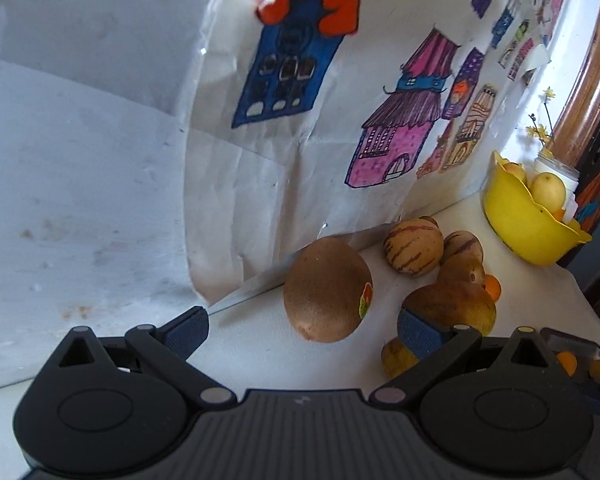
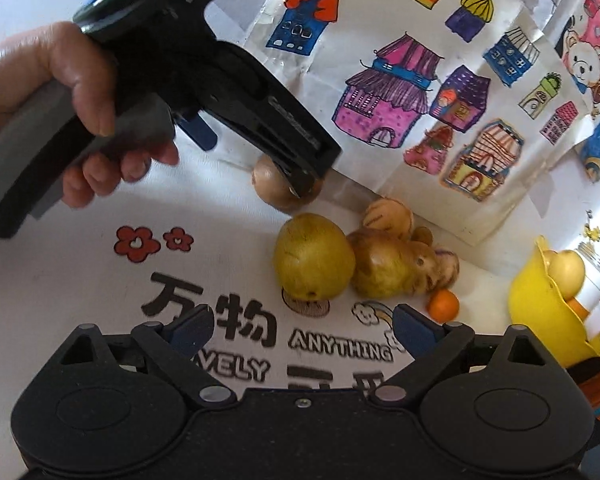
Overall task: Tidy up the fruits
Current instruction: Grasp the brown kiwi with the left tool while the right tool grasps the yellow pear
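Observation:
A brown kiwi [image 1: 327, 294] with a sticker lies on the white table, between the wide-open fingers of my left gripper [image 1: 304, 330], not gripped. Behind it to the right lie striped melon-like fruits [image 1: 413, 245] and a greenish pear [image 1: 452, 306]. In the right wrist view the left gripper [image 2: 260, 136] hovers over the kiwi [image 2: 278, 188]. My right gripper [image 2: 302, 328] is open and empty, just in front of a green-yellow pear [image 2: 314, 262]. A small orange [image 2: 443, 305] lies beside the fruit pile. A yellow bowl [image 2: 540, 312] holds several fruits at the right.
A wall with paper house drawings [image 2: 388, 92] stands right behind the fruit. The tablecloth [image 2: 100, 300] has printed letters and red flowers. A jar with yellow flowers [image 1: 556, 168] stands behind the yellow bowl [image 1: 528, 228]. The table edge runs at the right.

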A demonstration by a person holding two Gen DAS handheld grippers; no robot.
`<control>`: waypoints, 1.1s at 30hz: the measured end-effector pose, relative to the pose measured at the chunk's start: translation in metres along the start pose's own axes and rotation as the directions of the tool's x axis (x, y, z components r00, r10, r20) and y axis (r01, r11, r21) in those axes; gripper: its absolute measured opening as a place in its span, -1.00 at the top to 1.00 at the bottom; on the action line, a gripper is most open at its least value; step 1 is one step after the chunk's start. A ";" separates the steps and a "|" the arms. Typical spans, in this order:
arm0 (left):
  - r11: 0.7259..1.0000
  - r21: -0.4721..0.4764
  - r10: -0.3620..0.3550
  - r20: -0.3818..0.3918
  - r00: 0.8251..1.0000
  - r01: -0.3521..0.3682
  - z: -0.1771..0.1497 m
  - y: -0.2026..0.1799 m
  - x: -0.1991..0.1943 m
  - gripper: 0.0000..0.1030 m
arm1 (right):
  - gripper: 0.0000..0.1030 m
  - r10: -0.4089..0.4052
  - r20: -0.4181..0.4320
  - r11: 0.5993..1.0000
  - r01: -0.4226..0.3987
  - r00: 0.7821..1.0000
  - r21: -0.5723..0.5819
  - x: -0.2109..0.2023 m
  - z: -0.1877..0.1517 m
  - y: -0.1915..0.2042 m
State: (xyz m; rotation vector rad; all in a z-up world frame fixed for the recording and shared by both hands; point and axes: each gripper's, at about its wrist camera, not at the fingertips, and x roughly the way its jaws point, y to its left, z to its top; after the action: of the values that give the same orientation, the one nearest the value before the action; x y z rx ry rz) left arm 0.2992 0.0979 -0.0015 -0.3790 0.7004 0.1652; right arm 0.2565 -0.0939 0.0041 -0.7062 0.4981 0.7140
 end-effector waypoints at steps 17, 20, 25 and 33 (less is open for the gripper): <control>0.997 -0.066 -0.027 0.017 0.999 0.028 0.006 0.002 0.015 -0.46 | -0.46 -0.014 0.043 1.000 0.013 0.999 0.018 0.037 0.018 0.001; 0.996 -0.076 -0.046 0.014 0.999 0.047 0.006 0.003 0.015 -0.29 | -0.40 -0.017 0.049 1.000 0.016 0.999 0.019 0.039 0.018 0.000; 0.992 -0.099 -0.079 0.004 0.997 0.079 0.007 0.001 0.016 -0.06 | -0.16 -0.019 0.056 0.999 0.017 0.998 0.039 0.042 0.020 -0.004; 0.995 -0.064 -0.073 -0.012 0.997 0.072 0.001 -0.002 0.006 -0.05 | -0.12 0.001 0.045 0.998 -0.004 0.999 0.067 0.035 0.014 -0.006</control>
State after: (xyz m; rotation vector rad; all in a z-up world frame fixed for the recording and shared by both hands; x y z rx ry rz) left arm 0.3046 0.0965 -0.0043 -0.4666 0.6951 0.1164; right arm 0.2861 -0.0724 -0.0057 -0.6252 0.4802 0.7106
